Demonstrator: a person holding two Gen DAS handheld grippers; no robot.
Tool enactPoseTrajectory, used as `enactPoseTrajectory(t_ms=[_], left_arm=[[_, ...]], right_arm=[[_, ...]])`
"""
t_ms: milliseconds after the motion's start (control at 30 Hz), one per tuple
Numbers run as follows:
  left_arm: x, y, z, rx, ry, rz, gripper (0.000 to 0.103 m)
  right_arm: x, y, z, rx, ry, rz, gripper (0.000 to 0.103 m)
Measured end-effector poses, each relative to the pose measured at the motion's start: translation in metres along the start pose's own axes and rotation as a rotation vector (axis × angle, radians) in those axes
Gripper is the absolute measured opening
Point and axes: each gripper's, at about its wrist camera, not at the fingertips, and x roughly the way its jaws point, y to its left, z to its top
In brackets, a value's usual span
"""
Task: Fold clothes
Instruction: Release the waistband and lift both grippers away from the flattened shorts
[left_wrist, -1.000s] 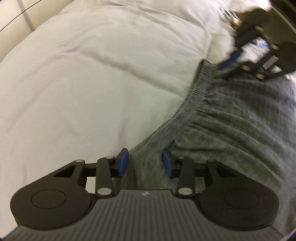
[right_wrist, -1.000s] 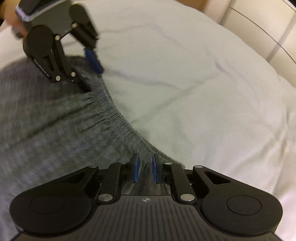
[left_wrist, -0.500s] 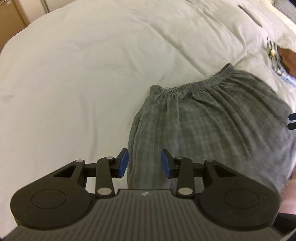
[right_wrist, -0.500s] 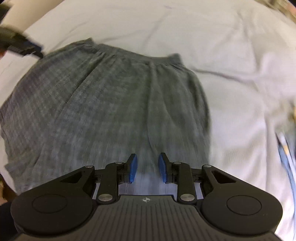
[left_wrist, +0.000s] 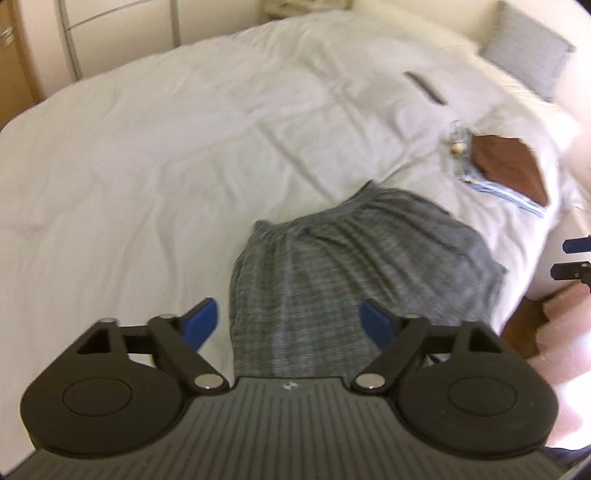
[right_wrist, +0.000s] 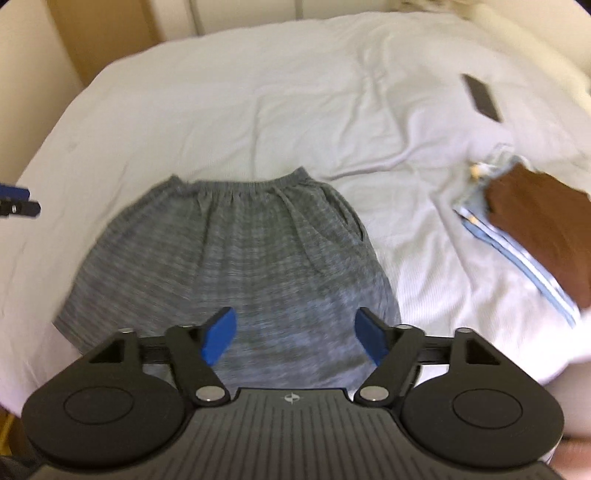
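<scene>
Grey striped shorts (right_wrist: 229, 251) lie flat on the white bed, elastic waistband at the far side; they also show in the left wrist view (left_wrist: 354, 266). My left gripper (left_wrist: 290, 325) is open and empty, held above the shorts' near left edge. My right gripper (right_wrist: 293, 338) is open and empty, above the shorts' near hem. Each gripper's fingertips show at the edge of the other's view: the right one (left_wrist: 574, 258) and the left one (right_wrist: 16, 201).
The white bedsheet (right_wrist: 258, 110) is wrinkled. A folded brown garment (right_wrist: 543, 229) on a blue striped one (right_wrist: 517, 258) lies to the right. A dark phone (right_wrist: 482, 98) lies further back. A grey pillow (left_wrist: 524, 55) and cupboards stand beyond the bed.
Both grippers let go of the waistband, pulled back and rose from the shorts, and their jaws opened wide. The shorts now lie spread flat on the bed.
</scene>
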Motion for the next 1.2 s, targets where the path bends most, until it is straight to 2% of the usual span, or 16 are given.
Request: enactPoseTrajectory(t_ms=[67,100,167,300,467,700,967,1200], left_arm=[[-0.014,0.001,-0.007,0.051,-0.028,-0.04,0.099],[-0.022,0.002,-0.013,0.08,-0.044,-0.062,0.101],[-0.038,0.004,-0.024,0.138,-0.072,-0.104,0.101],[-0.066,0.009,-0.053,0.211,-0.073,-0.134,0.102],[-0.082,0.012,-0.085,0.266,-0.022,-0.157,0.102],[-0.105,0.014,-0.107,0.202,-0.005,-0.148,0.102],[-0.131,0.0,-0.119,0.195,-0.003,-0.097,0.102],[-0.148,-0.012,-0.123,0.197,-0.015,-0.095,0.102]], right_arm=[[-0.024,0.021,-0.012,0.057,-0.023,-0.047,0.088],[-0.036,0.032,-0.019,0.089,-0.034,-0.074,0.089],[-0.058,0.058,-0.036,0.159,-0.058,-0.129,0.089],[-0.091,0.109,-0.065,0.263,-0.041,-0.207,0.089],[-0.125,0.163,-0.095,0.335,-0.015,-0.251,0.089],[-0.145,0.196,-0.124,0.381,-0.006,-0.219,0.089],[-0.151,0.203,-0.147,0.393,-0.003,-0.164,0.089],[-0.154,0.203,-0.161,0.412,-0.014,-0.134,0.089]])
